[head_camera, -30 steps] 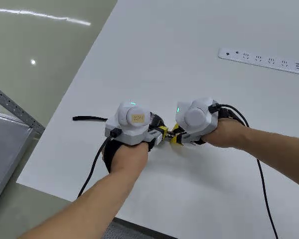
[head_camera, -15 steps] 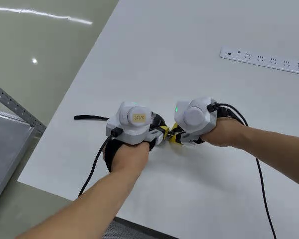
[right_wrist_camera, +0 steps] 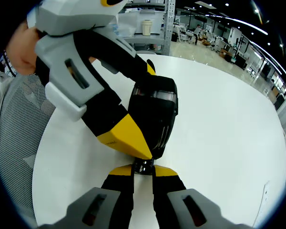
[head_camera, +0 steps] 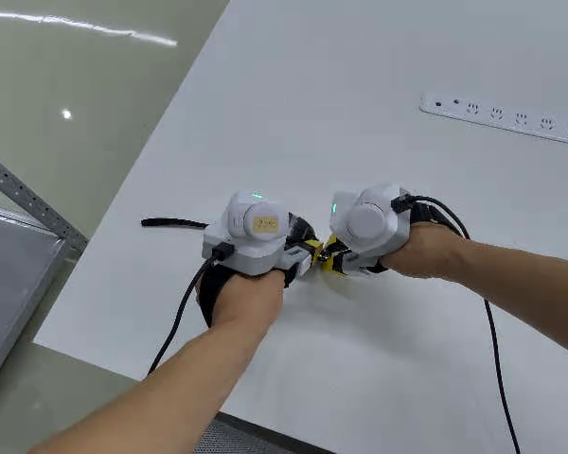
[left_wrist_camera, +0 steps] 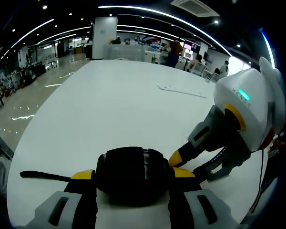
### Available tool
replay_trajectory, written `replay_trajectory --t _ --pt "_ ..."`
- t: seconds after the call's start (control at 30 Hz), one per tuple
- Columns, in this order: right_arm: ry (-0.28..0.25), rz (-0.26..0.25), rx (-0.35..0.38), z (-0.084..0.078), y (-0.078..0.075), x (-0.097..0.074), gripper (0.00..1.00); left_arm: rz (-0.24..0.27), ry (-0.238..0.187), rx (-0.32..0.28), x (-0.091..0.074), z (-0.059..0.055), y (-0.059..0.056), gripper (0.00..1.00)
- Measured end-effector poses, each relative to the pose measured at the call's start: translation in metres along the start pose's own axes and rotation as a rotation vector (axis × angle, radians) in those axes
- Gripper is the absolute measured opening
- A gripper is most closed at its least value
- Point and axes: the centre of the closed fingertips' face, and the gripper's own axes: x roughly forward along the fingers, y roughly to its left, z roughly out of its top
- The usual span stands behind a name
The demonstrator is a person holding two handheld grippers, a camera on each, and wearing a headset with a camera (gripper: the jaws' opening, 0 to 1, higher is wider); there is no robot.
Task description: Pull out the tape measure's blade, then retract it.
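A wide white worktop (head_camera: pixel 360 85) takes up most of the head view, with a glossy greenish floor (head_camera: pixel 76 85) beyond its left edge and the corner of a grey metal shelf (head_camera: pixel 24 200) at the lower left. The person's two forearms reach in from below. The left hand (head_camera: pixel 241 298) and the right hand (head_camera: pixel 431 251) each carry a white gripper, and the two grippers meet nose to nose near the worktop's near edge.

The left gripper (head_camera: pixel 306 250) has its jaws grasping the tape measure (left_wrist_camera: pixel 133 174). In the left gripper view the yellow jaw tips press on either side of the black case, which sits low over the worktop. The right gripper (head_camera: pixel 333 257) points at it from the other side, close in. In the right gripper view its jaws are clenched together on the blade tip (right_wrist_camera: pixel 143 167), a small dark hook right at the case's lower corner.

A long white power strip (head_camera: pixel 502 115) lies well apart at the far right of the worktop. A black cable (head_camera: pixel 492 331) trails back from the right gripper along the arm. The tape measure's thin black strap (head_camera: pixel 170 223) lies flat on the worktop, stretched out to the left of the left gripper.
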Motion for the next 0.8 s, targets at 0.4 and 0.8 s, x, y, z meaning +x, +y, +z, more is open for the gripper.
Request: replay_trajectory --t 0.4,0.8 --pt "0.009 0.005 -0.003 0.0007 0.0 0.0006 0.14 -0.001 -0.001 -0.001 0.0001 -0.0003 0.0 0.57" --pt "0.017 0.013 -0.011 0.0024 -0.0007 0.0021 0.14 -0.002 -0.002 -0.004 0.0007 -0.001 -0.0005 0.57"
